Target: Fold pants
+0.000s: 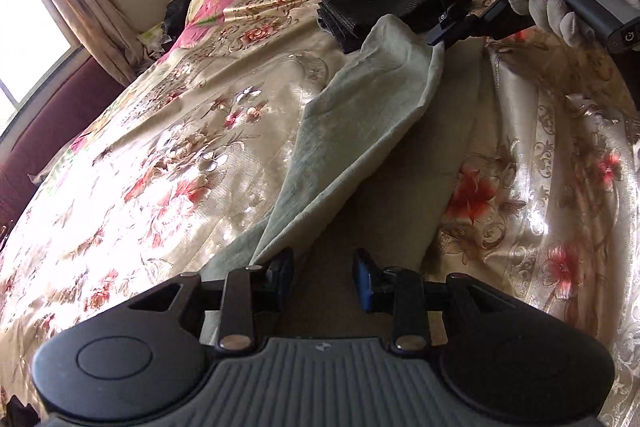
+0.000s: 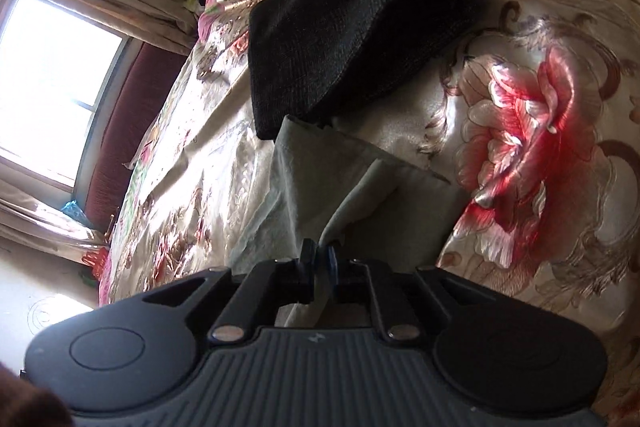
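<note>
The bed [image 1: 160, 155] carries the pale pants [image 1: 360, 131], their long axis running from the left gripper [image 1: 322, 277] up to the right gripper [image 1: 440, 43], just short of the dark folded stack [image 1: 384, 11]. Left jaws stand spread, cloth apparently brushing one pad. Only the right wrist view shows the right pads pinching the hem.
</note>
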`<state>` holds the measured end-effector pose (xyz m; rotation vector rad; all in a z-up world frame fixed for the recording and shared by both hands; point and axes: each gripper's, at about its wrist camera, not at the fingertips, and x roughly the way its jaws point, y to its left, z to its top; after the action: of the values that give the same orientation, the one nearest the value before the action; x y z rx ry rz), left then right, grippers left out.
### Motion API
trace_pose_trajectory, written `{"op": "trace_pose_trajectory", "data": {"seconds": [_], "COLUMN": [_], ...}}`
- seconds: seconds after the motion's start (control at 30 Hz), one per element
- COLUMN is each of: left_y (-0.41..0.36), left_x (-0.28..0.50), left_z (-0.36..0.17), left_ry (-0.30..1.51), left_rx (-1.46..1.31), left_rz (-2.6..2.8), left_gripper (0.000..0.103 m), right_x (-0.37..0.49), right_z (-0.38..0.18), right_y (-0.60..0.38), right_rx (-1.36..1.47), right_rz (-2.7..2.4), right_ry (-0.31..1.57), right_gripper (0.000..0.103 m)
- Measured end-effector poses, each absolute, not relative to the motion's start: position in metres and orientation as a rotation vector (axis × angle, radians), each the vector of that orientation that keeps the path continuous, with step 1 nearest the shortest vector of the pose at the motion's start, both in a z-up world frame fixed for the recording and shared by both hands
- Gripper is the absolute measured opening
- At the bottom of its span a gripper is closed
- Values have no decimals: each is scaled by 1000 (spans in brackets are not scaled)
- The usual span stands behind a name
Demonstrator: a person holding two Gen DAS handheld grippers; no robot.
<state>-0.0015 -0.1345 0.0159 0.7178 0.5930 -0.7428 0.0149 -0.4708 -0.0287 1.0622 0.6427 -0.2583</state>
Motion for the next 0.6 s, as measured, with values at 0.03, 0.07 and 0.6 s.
{"op": "trace_pose_trajectory", "data": {"seconds": [0.03,0.07,0.6], "left_y": [-135,-136,-121], "left_x": [-1,0,-26], "left_z": [15,14,15], "left_ry": [594,592,611], "left_rx": [716,717,743], "left_rz": [-739,-736,-796], "left_gripper": [47,47,40], "right_x": [16,18,-8], "right_z": [-30,-30,-35], "right_y": [-473,-474,-476], "right_rx": [1057,1049,988], "right_rz": [-268,-281,-295], "right_ry": [645,652,756], "right_gripper": [11,11,11]}}
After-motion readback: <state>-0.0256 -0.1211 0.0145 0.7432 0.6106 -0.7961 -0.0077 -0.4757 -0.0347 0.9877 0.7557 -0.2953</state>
